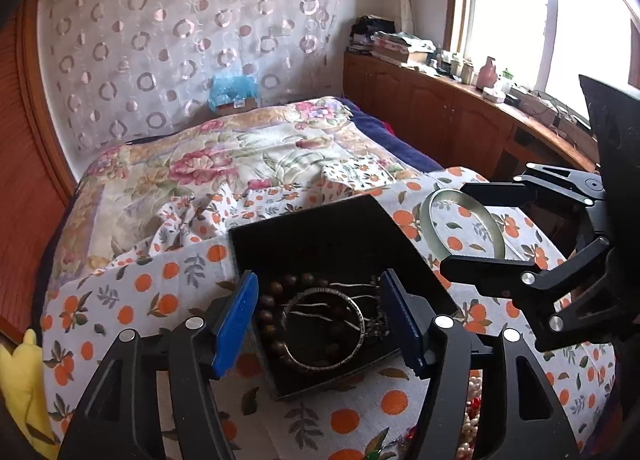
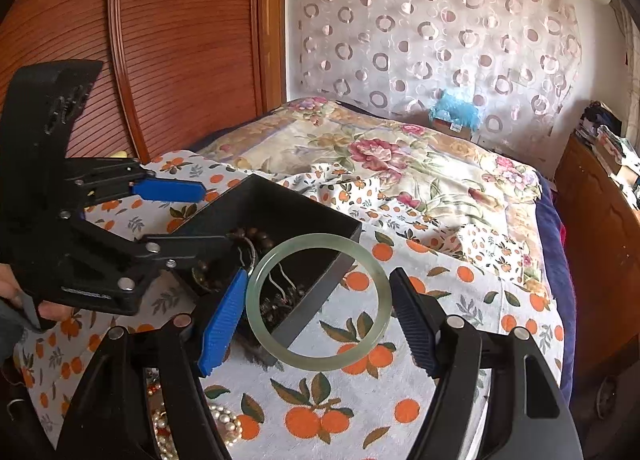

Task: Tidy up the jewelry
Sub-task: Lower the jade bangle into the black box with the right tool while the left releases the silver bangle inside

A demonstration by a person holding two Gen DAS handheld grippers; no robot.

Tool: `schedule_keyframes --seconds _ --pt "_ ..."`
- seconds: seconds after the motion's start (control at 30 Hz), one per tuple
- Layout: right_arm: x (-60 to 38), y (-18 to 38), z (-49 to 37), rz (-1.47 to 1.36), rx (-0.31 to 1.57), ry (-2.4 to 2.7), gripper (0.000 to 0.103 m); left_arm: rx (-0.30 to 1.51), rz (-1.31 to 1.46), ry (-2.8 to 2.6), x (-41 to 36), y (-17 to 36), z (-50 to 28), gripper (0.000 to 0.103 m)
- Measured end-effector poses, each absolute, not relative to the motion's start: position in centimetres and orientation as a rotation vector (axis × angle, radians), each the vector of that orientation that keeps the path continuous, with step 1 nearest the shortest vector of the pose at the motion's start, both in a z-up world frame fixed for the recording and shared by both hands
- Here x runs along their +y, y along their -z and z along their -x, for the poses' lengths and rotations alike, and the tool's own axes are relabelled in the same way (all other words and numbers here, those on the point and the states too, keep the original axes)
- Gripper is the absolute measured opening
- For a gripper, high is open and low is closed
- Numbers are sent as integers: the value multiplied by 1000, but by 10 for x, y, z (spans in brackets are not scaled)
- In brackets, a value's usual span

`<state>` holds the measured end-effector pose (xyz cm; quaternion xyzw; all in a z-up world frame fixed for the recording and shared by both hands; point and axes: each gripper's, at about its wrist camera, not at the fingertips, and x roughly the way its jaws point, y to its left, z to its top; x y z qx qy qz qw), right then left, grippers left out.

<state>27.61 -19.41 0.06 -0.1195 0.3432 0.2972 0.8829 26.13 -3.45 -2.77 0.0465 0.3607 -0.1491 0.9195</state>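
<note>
Across the bed (image 1: 248, 156) lies an orange-print cloth (image 1: 168, 284), a circle-patterned curtain (image 1: 160, 40) behind at twelve o'clock and a wooden cabinet (image 1: 440, 100) under the window at two o'clock; on the cloth sits a black box (image 1: 320, 236) holding a wooden bead bracelet (image 1: 266, 316) and a metal bangle (image 1: 356, 344); left tool (image 1: 318, 320) gapes wide, empty, above it; right tool (image 2: 320, 320), fingers spread, frames a pale jade bangle (image 2: 318, 304) touching its blue pad, whether it grips I cannot tell.
</note>
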Motion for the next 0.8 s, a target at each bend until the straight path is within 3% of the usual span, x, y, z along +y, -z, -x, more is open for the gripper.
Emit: schedule_keyframes --seconds 0.43,0.8 --pt "-135 9 -294 327 710 -678 74 721 -25 167 39 23 -222 62" --pt "-114 35 -315 360 775 -632 75 714 -5 144 55 25 -195 62"
